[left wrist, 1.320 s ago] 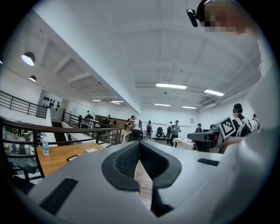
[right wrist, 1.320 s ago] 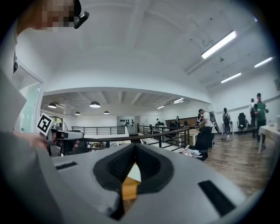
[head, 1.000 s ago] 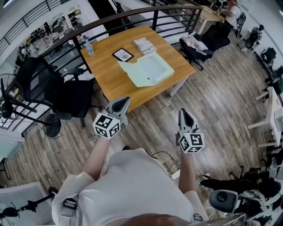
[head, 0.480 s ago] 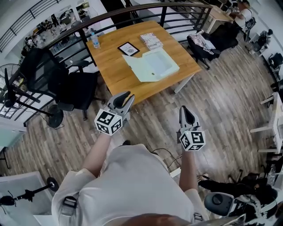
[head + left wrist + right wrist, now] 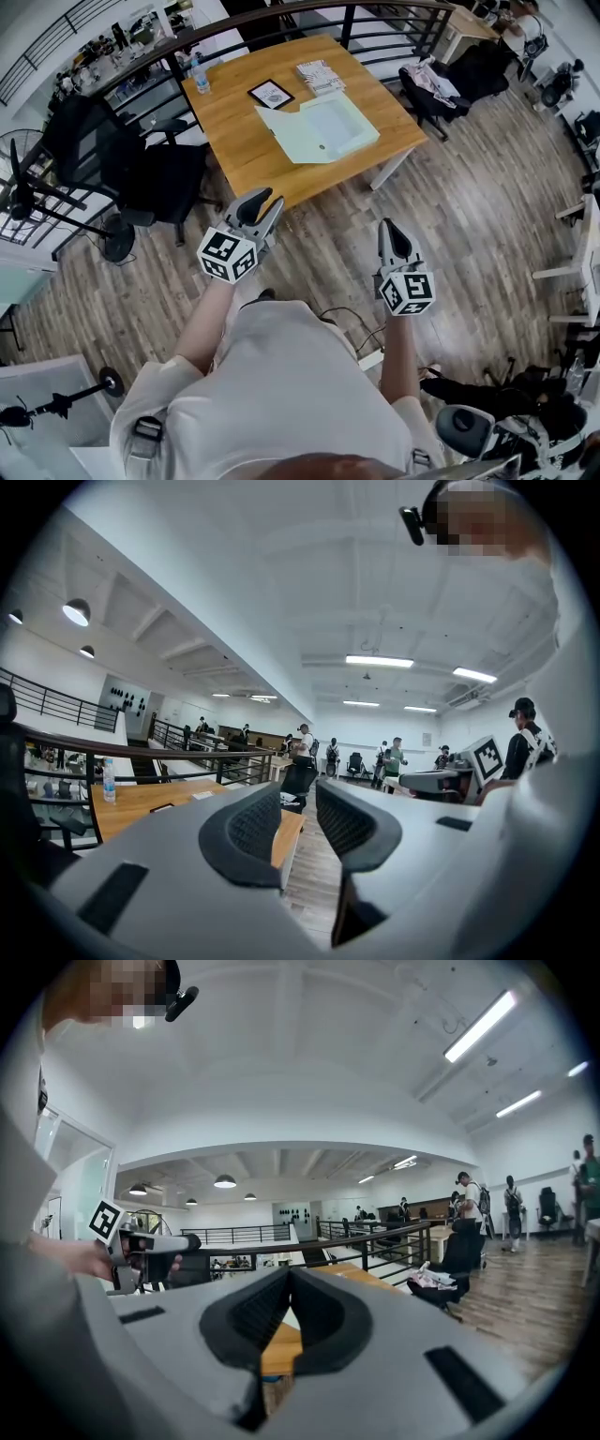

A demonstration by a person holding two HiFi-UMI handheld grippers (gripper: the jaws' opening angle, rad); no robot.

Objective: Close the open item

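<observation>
The bench (image 5: 246,159) stands at the far side of the floor, against the railing. It sits in the head view much as it did a second ago, so the person has come no closer to it. A black chair (image 5: 98,155) stands at its left.

The task's thing is the pale green folder (image 5: 319,129). It lies spread open on the right half of the bench, both leaves flat, just as before. Nothing has touched it.

The one real change is at the left gripper (image 5: 266,201). Its jaws have just been opening, and they now stand apart with only air between them, as the left gripper view (image 5: 298,794) shows. The right gripper (image 5: 389,227) has its jaws together at the tips and holds nothing (image 5: 289,1274). Both are held level over the floor, on the near side of the bench and well apart from the folder. Neither has shifted noticeably.

I read the opening as getting ready, not as contact: the left gripper looks set to take or push a leaf of the folder. The task itself has hardly begun, because the person must first step in to the bench before either gripper can reach.

Smaller things share the bench on the far side of the folder: a stack of booklets (image 5: 320,75), a framed card (image 5: 270,94) and a bottle (image 5: 198,73) at the far left corner. None of them lies on the folder or would block a leaf swinging shut.
</observation>
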